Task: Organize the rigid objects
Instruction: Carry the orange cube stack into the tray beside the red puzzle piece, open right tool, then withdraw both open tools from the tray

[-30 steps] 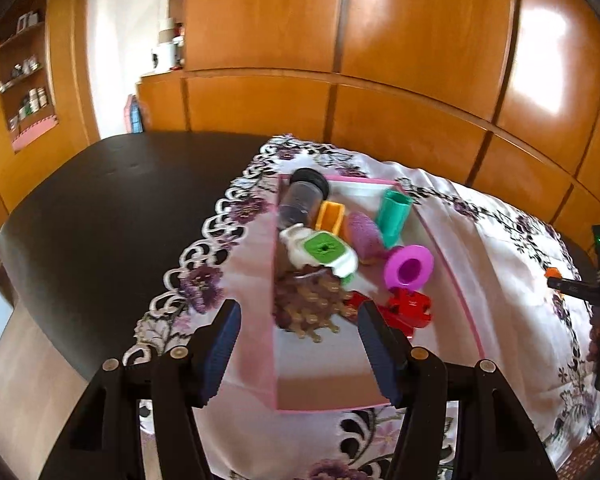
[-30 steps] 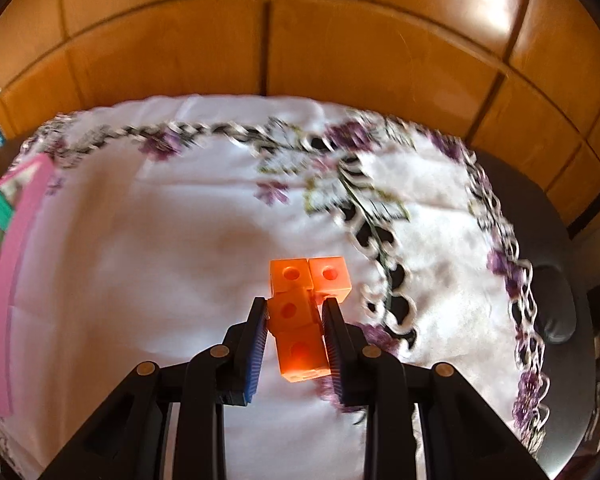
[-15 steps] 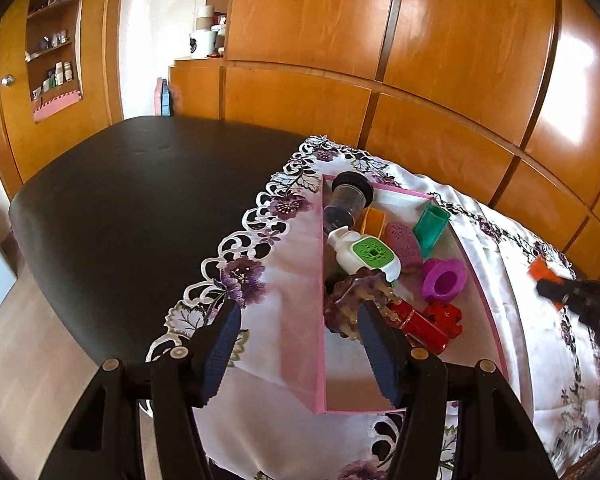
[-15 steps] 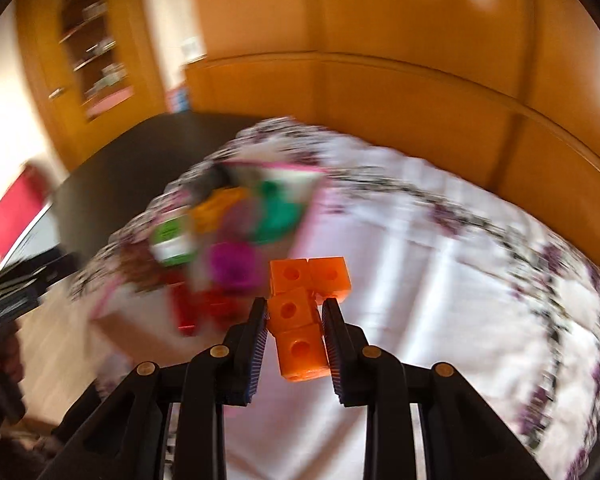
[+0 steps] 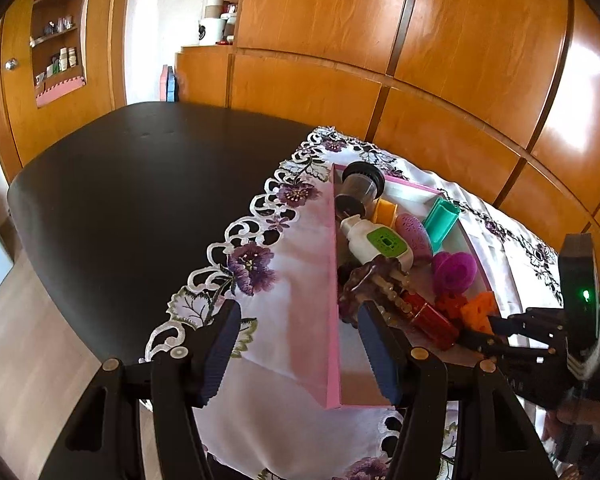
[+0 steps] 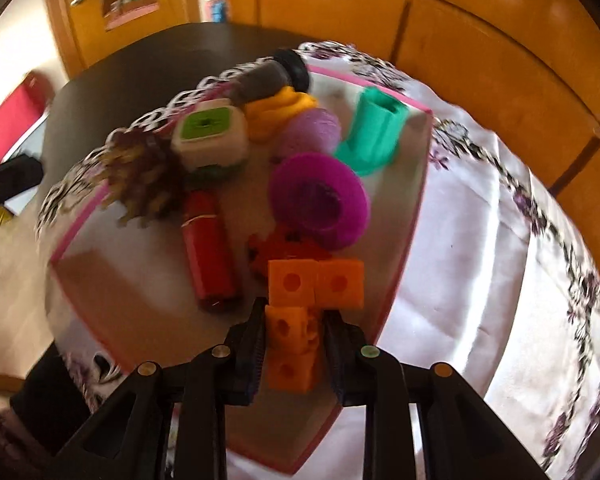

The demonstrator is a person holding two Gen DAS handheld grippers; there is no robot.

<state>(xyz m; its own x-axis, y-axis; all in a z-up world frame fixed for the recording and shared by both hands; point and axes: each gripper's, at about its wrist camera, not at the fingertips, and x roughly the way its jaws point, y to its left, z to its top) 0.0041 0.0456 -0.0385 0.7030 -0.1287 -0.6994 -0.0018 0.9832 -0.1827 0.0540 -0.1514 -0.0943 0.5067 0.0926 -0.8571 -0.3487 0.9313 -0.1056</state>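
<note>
Brown spiky toy [image 6: 148, 176] motion-blurred, its form indistinct.

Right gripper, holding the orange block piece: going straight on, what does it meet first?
Probably the red gear-like piece lying in the pink box, just ahead of the orange block piece; depth is unclear.

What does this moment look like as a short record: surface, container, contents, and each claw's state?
surface: dark table with a floral cloth
container: pink-rimmed tray on the cloth
contents: red tube, magenta ring, teal piece, white and green bottle, among others
right claw: shut on the orange block cluster, above the tray's near end
left claw: open, nothing between the pads, straddling the tray's left wall
</note>
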